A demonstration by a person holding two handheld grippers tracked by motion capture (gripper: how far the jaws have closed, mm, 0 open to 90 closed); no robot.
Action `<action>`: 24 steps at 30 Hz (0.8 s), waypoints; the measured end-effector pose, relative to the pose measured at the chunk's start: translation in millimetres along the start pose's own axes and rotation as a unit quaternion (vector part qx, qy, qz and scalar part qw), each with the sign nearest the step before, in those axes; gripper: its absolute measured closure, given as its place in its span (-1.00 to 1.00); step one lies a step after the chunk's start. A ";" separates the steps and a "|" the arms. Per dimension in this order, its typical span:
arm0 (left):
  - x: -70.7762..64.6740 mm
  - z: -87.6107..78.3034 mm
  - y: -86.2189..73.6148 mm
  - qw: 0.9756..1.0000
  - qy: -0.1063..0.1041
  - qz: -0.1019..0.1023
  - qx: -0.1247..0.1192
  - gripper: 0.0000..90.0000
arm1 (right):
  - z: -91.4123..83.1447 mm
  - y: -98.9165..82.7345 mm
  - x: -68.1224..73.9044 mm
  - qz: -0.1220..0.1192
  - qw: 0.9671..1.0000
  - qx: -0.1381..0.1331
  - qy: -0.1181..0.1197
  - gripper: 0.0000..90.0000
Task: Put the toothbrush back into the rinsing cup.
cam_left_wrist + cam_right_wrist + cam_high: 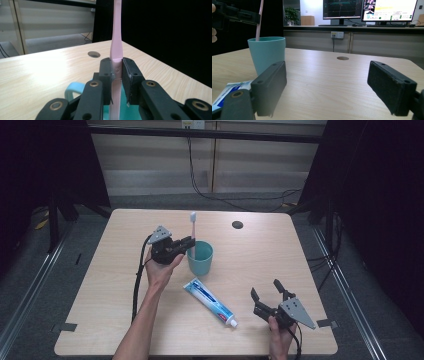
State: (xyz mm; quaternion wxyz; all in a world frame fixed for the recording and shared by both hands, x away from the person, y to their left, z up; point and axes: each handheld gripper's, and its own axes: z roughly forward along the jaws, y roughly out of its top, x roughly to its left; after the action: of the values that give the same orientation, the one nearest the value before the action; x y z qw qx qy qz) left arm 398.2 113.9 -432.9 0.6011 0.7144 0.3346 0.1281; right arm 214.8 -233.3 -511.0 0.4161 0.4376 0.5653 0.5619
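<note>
Now: left gripper (189, 241) clamped on pink toothbrush (116, 47), brush upright, lower end inside teal cup (200, 258). Step in hand, by my reading: placing brush into cup. Next move calls for lowering, then opening jaws. Right gripper (327, 88) jaws wide apart, holding nothing, well right of cup. Toothpaste tube (210, 302) flat just in front of cup. Count: one brush, one cup, one tube.

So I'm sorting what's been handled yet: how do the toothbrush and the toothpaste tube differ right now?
The toothbrush stands upright with its lower end in the teal cup; the toothpaste tube lies flat on the table. The toothbrush is clamped in the left hand-held gripper; the toothpaste tube lies untouched, apart from the open right hand-held gripper. The toothbrush is pale pink, the tube blue and white. Both are long and slim.
</note>
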 end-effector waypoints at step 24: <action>12.0 -21.0 -11.1 0.999 -0.024 -0.024 0.008 0.33 | 0.2 0.0 0.2 0.001 1.000 0.000 0.000 -0.67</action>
State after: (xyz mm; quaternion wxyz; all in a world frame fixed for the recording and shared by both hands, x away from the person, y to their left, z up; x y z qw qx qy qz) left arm 391.2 138.4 -440.9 0.6059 0.7141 0.3379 0.0938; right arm 215.0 -233.1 -511.0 0.4156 0.4382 0.5651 0.5621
